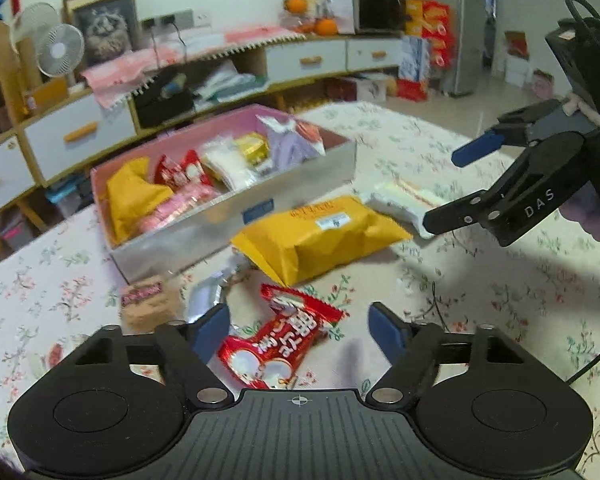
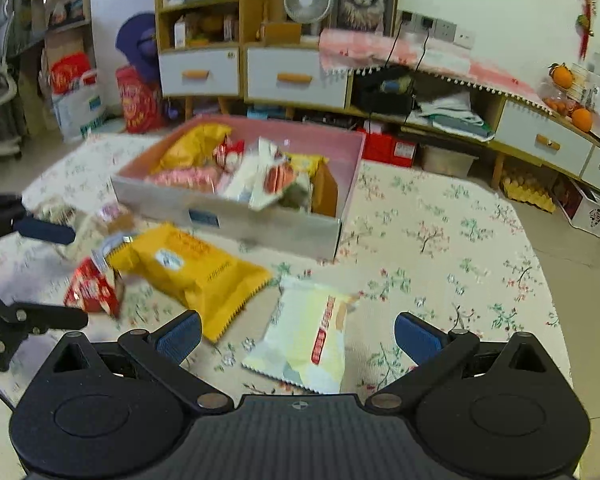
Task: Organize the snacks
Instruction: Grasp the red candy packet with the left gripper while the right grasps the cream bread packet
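Observation:
A pink-lined box (image 1: pixel 236 220) (image 2: pixel 260 226) holds several snack packs on the floral table. In the left wrist view, my left gripper (image 1: pixel 300 330) is open above a red snack pack (image 1: pixel 276 340). A large yellow pack (image 1: pixel 320 236) (image 2: pixel 192 268), a small brown pack (image 1: pixel 148 304) and a silver wrapper (image 1: pixel 208 292) lie near it. My right gripper (image 2: pixel 298 338) is open over a white and yellow pack (image 2: pixel 308 340), which also shows in the left wrist view (image 1: pixel 404 200). The right gripper (image 1: pixel 452 188) appears at the right in the left wrist view; the left gripper (image 2: pixel 56 276) appears at the left in the right wrist view.
The floral tablecloth (image 2: pixel 440 240) covers the table. Low cabinets with white drawers (image 2: pixel 296 76) (image 1: pixel 80 136) stand behind, with fans (image 1: pixel 60 50), oranges (image 2: pixel 580 118) and boxes. The table edge runs along the right in the right wrist view (image 2: pixel 548 280).

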`<state>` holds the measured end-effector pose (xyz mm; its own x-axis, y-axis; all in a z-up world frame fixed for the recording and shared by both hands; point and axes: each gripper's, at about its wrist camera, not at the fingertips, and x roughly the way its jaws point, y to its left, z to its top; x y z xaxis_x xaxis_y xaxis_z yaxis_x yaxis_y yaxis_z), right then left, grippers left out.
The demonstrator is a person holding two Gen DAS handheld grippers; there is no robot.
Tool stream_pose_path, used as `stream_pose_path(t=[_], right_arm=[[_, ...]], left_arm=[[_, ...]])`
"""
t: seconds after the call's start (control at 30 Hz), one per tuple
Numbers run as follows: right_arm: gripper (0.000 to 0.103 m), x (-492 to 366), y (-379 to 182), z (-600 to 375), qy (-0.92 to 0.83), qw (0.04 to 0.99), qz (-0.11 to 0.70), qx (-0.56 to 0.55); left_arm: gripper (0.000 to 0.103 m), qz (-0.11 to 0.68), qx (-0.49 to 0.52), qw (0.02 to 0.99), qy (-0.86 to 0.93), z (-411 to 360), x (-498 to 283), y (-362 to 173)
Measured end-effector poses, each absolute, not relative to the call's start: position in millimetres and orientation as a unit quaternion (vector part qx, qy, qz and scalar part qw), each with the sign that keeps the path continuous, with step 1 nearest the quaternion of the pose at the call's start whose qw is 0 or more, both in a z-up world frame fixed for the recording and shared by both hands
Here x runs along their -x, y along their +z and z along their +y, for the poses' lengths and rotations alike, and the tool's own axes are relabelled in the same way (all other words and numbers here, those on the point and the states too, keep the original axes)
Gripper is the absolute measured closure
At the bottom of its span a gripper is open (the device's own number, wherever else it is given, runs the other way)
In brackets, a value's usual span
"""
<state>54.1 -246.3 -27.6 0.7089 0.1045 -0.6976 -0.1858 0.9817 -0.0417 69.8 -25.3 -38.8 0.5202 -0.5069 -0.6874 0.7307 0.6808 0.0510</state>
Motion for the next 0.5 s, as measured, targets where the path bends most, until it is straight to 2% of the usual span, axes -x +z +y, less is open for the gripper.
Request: stream_pose_path(t=[0.23,0.33,0.43,0.5], right_arm=[[0.025,-62,-46,-246,0.074,0.916,0.392,0.051],[0.028,-66,-50,-247,0.069,0.915,0.394,0.043],[0.04,-70,-52,-248,0.065,0.915,0.397,0.038],[0.06,-72,-54,-251,0.065,0.912,0.403,0.034]], left_arm=[[0.066,0.374,-0.193,0.842,-0.338,-30,-76,-52],[0.072,0.393,-0.171,0.844,-0.322,-26,-78,-51],[0.073,0.415,-0.138,0.848,-0.301,-21,-80,-48],[0.074,0.426,-0.116,0.85,-0.288,-18,-80,-46]])
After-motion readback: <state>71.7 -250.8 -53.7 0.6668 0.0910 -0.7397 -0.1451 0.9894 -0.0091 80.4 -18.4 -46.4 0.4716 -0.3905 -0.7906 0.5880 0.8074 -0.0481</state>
